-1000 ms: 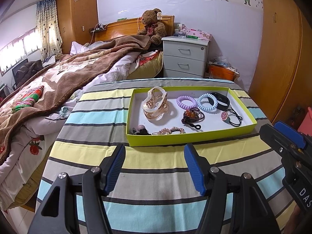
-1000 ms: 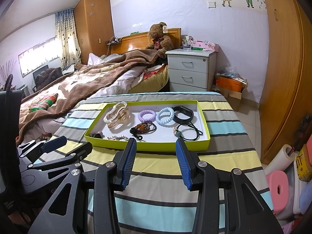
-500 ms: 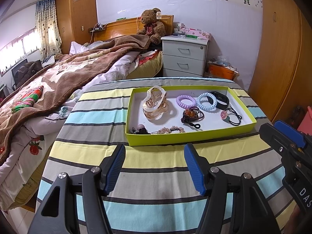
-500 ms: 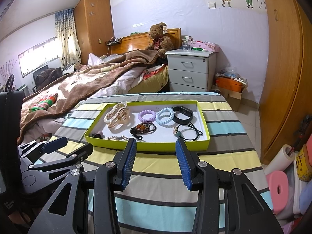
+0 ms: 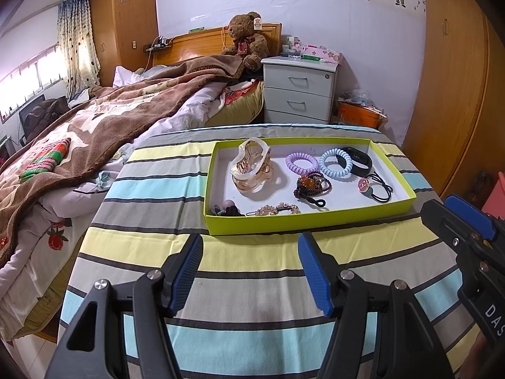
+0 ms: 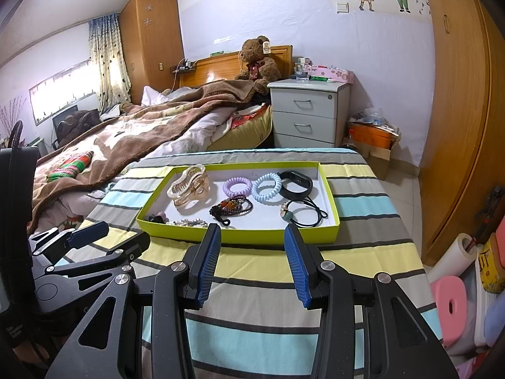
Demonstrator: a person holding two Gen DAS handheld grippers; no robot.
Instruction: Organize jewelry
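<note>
A lime-green tray point(image 5: 303, 218) point(image 6: 268, 232) sits on the striped tablecloth. Inside lie a pale claw clip point(image 5: 251, 167) point(image 6: 189, 188), a purple coil tie point(image 5: 301, 161) point(image 6: 237, 186), a blue coil tie point(image 5: 334, 165) point(image 6: 266, 187), a black band point(image 5: 355, 159) point(image 6: 296, 183), a dark bead bracelet point(image 5: 312, 186) point(image 6: 232, 207), a black elastic with a charm point(image 5: 377, 189) point(image 6: 300, 211), a gold hair pin point(image 5: 277, 210) point(image 6: 186, 222) and a small dark tie point(image 5: 227, 209). My left gripper point(image 5: 247, 271) and right gripper point(image 6: 251, 262) both hover open and empty short of the tray's near wall.
The striped table point(image 5: 252, 331) ends at a bed with a brown blanket point(image 5: 110, 120) on the left. A white nightstand point(image 5: 300, 91) and an orange box point(image 5: 358, 113) stand behind. Wooden wardrobe doors point(image 6: 457, 126) and stools point(image 6: 448, 297) are at the right.
</note>
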